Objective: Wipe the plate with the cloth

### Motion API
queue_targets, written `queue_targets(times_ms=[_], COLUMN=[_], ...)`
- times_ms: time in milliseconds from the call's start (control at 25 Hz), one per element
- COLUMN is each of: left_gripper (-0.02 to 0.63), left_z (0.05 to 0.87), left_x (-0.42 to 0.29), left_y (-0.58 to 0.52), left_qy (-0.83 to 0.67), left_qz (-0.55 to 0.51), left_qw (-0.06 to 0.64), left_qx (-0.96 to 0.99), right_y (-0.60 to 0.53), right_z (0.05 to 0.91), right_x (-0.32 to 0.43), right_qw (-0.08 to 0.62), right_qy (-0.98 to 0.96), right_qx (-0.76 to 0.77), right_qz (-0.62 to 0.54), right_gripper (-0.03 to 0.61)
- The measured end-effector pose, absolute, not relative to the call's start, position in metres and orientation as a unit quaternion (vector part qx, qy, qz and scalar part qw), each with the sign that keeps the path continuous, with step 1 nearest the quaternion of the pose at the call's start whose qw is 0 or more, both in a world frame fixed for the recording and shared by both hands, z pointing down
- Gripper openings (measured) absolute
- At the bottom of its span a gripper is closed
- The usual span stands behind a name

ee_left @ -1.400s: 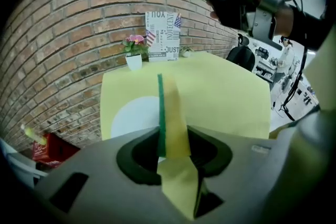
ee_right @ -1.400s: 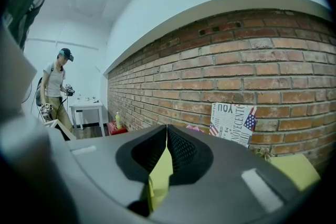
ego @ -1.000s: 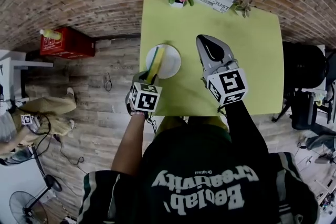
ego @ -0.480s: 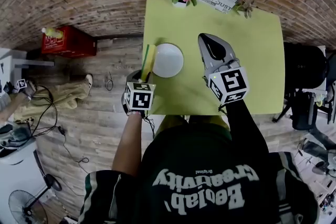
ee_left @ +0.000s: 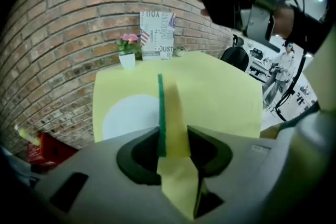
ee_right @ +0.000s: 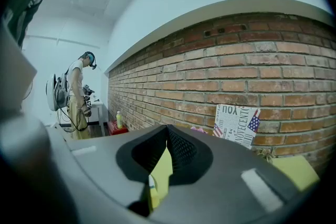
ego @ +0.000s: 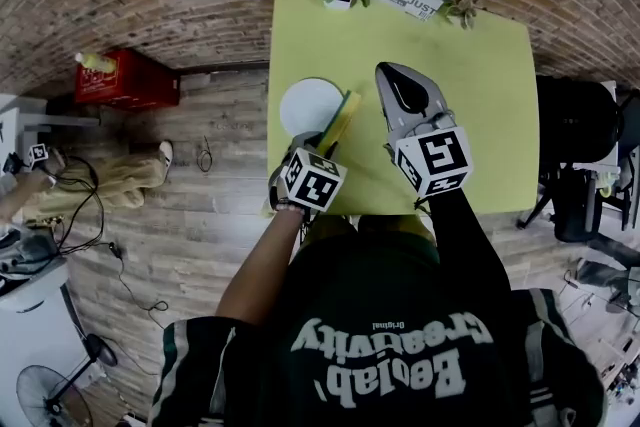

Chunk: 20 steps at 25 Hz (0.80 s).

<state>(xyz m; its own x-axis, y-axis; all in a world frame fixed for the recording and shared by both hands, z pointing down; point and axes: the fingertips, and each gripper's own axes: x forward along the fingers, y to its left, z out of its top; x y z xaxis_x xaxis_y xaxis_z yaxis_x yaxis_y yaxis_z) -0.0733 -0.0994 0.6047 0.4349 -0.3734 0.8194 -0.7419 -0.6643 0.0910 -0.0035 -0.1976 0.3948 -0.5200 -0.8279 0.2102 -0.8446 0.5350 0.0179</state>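
Shifted since the earlier frames: left gripper (ego: 320, 150), carried from the left rim of the plate (ego: 305, 105) across to its right rim, cloth (ego: 342, 115) along with it. Clamped tight on the yellow, green-edged cloth, held on edge. Cloth now at the plate's right rim, largely over bare desk (ego: 470, 115); contact with the plate not confirmable from either view. Right gripper (ego: 385, 73) closed on nothing, parked to the right of the plate, apart from it and not steadying it. Judged mid-wipe, at the end of one pass. Recommended: return the cloth over the plate's centre, tilt it flatter for broader contact, press lightly, overlap strokes rim to rim, and avoid hard leftward pushes, with the plate unrestrained and near the desk's left edge.
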Motion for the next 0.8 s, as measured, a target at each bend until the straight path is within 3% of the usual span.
queue_targets(times_ms=[320, 800], left_gripper=[0.138, 0.137], left_z=[0.610, 0.611], left_x=[-0.087, -0.176], left_y=[-0.102, -0.102], left_qy=[-0.358, -0.435], left_qz=[0.409, 0.407], left_qw=[0.239, 0.260], left_qx=[0.805, 0.760], right_y=[-0.195, -0.201], right_z=[0.396, 0.396], right_x=[-0.004, -0.020], right_qw=[0.095, 0.106], right_qy=[-0.872, -0.874], right_qx=[0.478, 0.473], right_qz=[0.044, 0.043], right_gripper=[0.014, 0.014])
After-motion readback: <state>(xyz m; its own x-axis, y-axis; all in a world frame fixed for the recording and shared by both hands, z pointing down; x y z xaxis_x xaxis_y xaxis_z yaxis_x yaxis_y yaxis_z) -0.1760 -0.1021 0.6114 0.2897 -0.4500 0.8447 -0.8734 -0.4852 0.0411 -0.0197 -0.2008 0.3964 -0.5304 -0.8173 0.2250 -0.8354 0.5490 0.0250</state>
